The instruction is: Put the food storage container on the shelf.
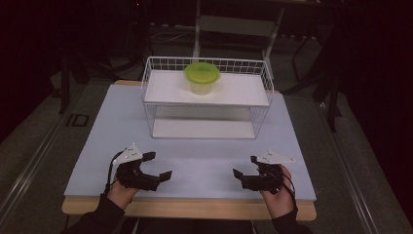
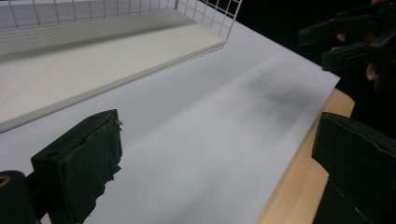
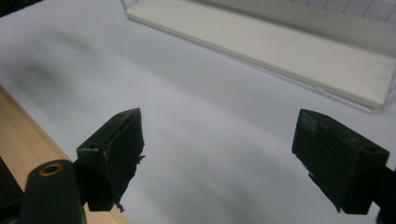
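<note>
Both black two-jaw grippers, left gripper (image 1: 157, 165) and right gripper (image 1: 245, 166), hover near the worktop's (image 1: 204, 161) front edge, fingers apart, holding nothing. Lime-green plastic bowl (image 1: 201, 77) sits atop the white wire shelf rack (image 1: 207, 100) toward the far edge. Looks light, stiff, kinda slippery, so I'd pinch its rim.

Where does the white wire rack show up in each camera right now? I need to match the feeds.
High view: the white wire rack stands at upper centre, a green bowl on its top shelf.
Left gripper view: upper left, its lower shelf and mesh corner.
Right gripper view: top right, its lower shelf.
Shared landmark: the table's wooden front edge.
</note>
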The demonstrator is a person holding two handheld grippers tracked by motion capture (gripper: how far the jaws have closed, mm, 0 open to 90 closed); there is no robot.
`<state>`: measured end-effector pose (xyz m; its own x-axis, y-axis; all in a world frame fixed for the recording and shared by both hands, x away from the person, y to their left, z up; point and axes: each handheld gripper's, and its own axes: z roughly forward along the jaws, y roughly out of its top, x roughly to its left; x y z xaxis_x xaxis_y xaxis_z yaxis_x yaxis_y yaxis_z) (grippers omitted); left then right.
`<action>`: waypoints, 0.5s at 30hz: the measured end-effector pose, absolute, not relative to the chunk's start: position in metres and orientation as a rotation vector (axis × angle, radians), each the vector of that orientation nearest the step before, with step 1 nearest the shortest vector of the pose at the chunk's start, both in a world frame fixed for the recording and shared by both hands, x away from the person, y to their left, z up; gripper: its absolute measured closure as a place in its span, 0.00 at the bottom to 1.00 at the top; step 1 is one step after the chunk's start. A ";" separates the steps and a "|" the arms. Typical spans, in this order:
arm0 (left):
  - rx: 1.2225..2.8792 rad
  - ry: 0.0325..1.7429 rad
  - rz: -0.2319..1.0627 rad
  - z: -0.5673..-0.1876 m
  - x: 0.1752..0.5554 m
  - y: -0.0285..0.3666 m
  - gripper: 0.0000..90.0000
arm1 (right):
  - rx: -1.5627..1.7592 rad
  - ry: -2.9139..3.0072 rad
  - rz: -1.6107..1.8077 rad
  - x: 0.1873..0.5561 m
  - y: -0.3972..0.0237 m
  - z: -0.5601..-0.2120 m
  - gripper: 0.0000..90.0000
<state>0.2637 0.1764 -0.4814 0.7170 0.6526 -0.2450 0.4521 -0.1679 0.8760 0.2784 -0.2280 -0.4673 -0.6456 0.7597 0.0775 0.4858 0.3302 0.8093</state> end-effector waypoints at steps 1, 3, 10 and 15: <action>1.807 0.862 0.229 -0.482 0.263 0.177 0.03 | 1.113 2.284 1.214 0.278 -0.230 -0.468 0.18; 1.805 0.853 0.243 -0.483 0.263 0.178 0.03 | 1.114 2.279 1.204 0.276 -0.235 -0.469 0.18; 1.825 0.856 0.241 -0.493 0.265 0.177 0.03 | 1.146 2.243 1.200 0.276 -0.250 -0.473 0.18; 1.846 0.855 0.237 -0.496 0.266 0.175 0.03 | 1.150 2.245 1.205 0.277 -0.252 -0.474 0.18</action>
<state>0.2664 0.1749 -0.4956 0.7259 0.6522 -0.2183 0.4464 -0.2054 0.8709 0.2771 -0.2520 -0.4743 -0.6125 0.7872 0.0719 0.4950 0.3110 0.8113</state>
